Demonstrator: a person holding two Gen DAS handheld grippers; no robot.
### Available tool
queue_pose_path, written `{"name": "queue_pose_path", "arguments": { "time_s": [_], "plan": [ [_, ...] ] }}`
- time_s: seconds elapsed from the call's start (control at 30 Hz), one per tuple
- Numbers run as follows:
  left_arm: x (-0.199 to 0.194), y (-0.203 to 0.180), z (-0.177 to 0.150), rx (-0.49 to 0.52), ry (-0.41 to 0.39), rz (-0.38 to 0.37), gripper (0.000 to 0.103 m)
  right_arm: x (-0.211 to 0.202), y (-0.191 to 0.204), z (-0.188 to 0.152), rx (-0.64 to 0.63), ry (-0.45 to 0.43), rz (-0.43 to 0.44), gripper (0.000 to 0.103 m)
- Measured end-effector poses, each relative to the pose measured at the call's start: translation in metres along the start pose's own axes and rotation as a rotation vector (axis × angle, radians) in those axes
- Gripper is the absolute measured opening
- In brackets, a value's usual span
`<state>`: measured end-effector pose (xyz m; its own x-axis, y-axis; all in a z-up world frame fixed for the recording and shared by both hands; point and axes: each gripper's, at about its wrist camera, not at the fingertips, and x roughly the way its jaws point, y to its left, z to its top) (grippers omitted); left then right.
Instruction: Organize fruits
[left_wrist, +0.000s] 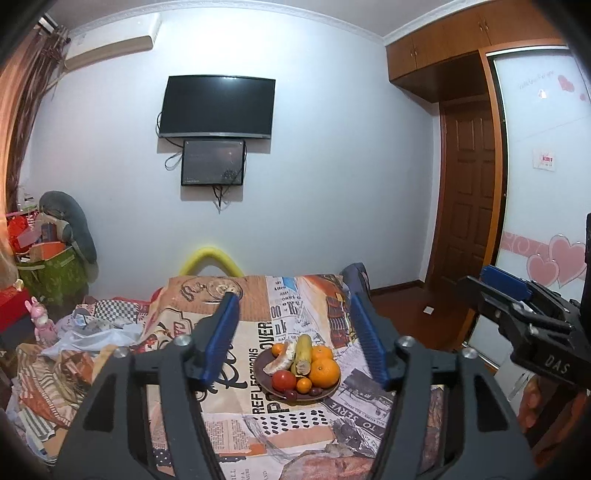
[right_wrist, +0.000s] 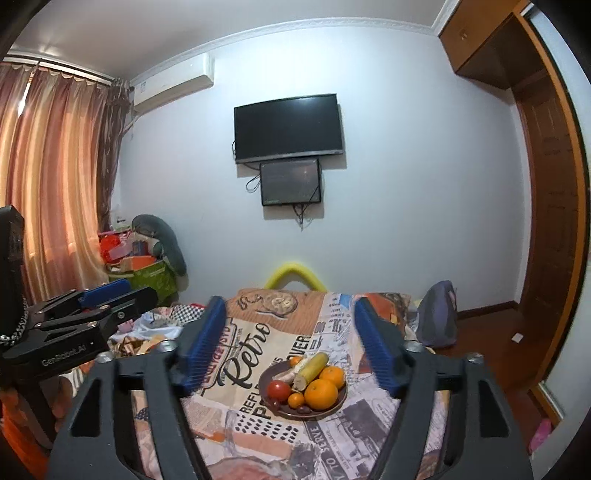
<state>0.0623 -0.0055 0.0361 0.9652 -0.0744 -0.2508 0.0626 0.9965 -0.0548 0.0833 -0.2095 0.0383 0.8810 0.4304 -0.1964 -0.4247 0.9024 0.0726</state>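
The left gripper (left_wrist: 291, 332) and right gripper (right_wrist: 288, 339) are both wide open and hold nothing, high above the brown plate (left_wrist: 332, 391) of fruit on the table, so come down slowly and pick one fruit.

Right gripper (right_wrist: 290, 345), jaws apart with nothing between them, above a printed tablecloth (right_wrist: 236, 373). Brown plate (right_wrist: 266, 400) with fruit: large orange (right_wrist: 320, 394) at 4 o'clock, tomato (right_wrist: 279, 390) at 9 o'clock, yellow-green banana (right_wrist: 312, 369) at 12 o'clock. Left gripper (right_wrist: 107, 295) at frame's 9 o'clock.
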Motion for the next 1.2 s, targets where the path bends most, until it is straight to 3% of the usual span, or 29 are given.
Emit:
{"name": "queue_pose_path", "arguments": {
  "time_s": [0.1,0.17,0.4,1.2],
  "plan": [
    [-0.005,0.000,0.000,0.001,-0.008,0.005,0.072,0.004,0.002,-0.002,-0.005,0.009,-0.006,0.083],
    [-0.007,0.000,-0.002,0.002,-0.014,0.019,0.084,0.003,0.002,-0.002,-0.004,0.017,-0.007,0.085],
    [-0.009,0.000,-0.007,0.006,-0.018,0.034,0.094,-0.007,0.002,-0.006,0.004,0.009,-0.040,0.103],
    [-0.007,0.001,-0.010,0.014,-0.017,0.040,0.101,-0.012,0.002,-0.004,0.000,0.008,-0.044,0.103]
  ]
}}
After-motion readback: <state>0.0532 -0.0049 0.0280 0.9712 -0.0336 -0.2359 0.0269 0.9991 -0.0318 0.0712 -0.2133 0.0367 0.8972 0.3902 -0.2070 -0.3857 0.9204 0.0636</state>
